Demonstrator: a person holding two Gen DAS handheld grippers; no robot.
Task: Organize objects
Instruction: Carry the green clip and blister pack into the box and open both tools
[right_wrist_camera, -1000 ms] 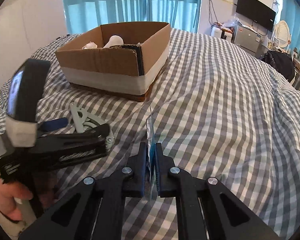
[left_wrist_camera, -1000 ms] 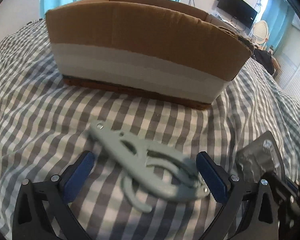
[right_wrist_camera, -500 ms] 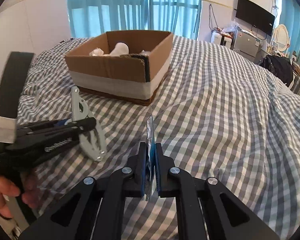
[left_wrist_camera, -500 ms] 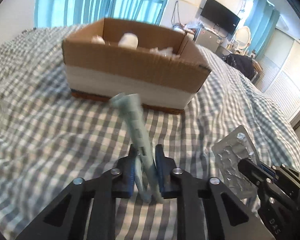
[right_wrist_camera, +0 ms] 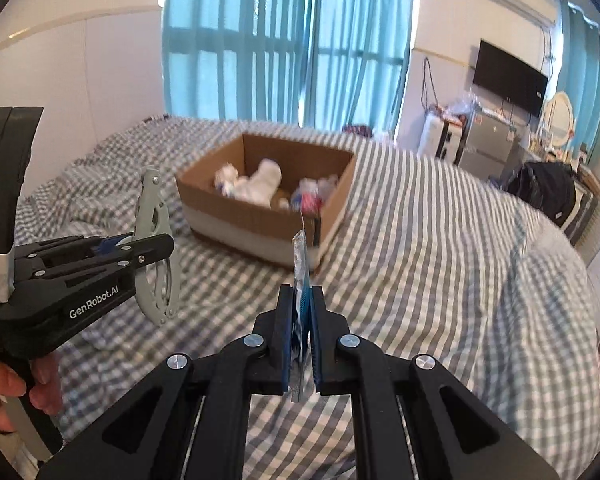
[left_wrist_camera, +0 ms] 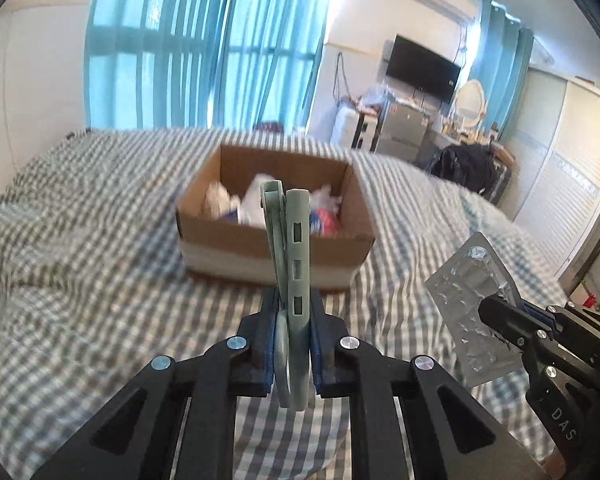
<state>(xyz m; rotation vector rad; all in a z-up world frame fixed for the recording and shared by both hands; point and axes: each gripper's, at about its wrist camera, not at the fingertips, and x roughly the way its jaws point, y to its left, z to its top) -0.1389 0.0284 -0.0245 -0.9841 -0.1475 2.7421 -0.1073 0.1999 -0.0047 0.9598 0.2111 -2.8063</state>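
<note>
A bed under a grey-and-white checked cover [left_wrist_camera: 80, 240] fills a bedroom with teal curtains [right_wrist_camera: 284, 40] behind it. An open cardboard box [left_wrist_camera: 276, 244] sits on the cover at 12 o'clock from both cameras, with white and coloured items inside. The left gripper [left_wrist_camera: 291, 332] is clamped on a pale green plastic clip tool [left_wrist_camera: 290, 272], held upright and clear of the bed. At its 3 o'clock, the right gripper [right_wrist_camera: 301, 320] is pinched tight on a silver blister pack [left_wrist_camera: 470, 308], edge-on in its own view, also lifted off the cover.
</note>
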